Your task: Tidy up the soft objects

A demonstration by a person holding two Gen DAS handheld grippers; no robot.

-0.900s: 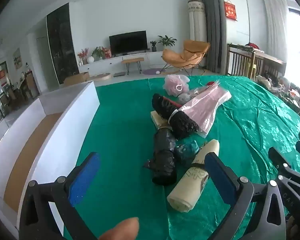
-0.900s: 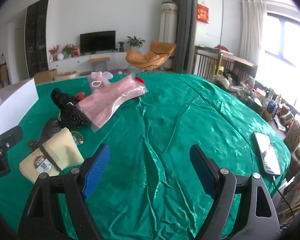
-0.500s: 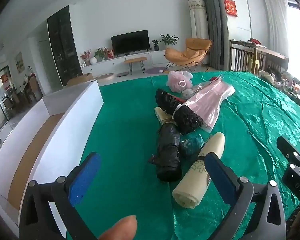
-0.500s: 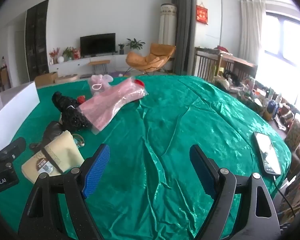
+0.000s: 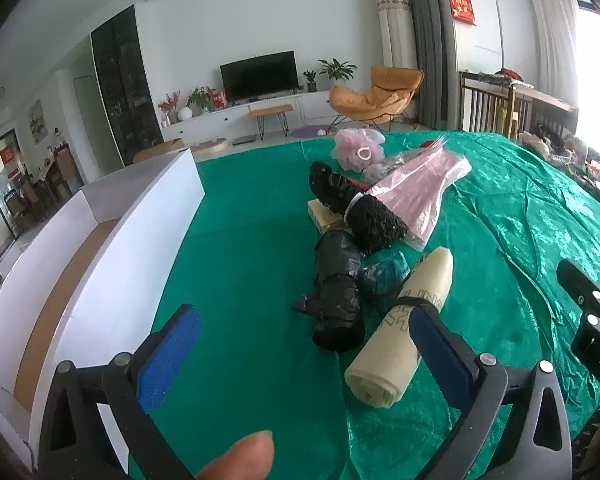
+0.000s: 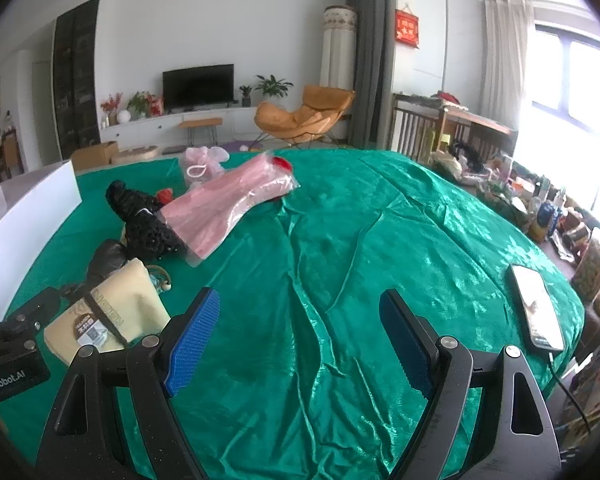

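Tools both spread wide and empty above green cloth (image 6: 340,240): left tool (image 5: 304,344), right tool (image 6: 300,332).

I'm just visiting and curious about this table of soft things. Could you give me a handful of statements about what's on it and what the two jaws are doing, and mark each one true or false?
1. The left gripper holds the cream fabric roll. False: its jaws stand open and empty, and the roll lies on the green cloth.
2. The right gripper has its jaws open with nothing between them. True.
3. A phone lies near the cloth's right edge. True.
4. The white box is full of soft items. False: the part of its inside that shows is bare.
5. The pink packaged garment lies partly on a black fuzzy item. True.
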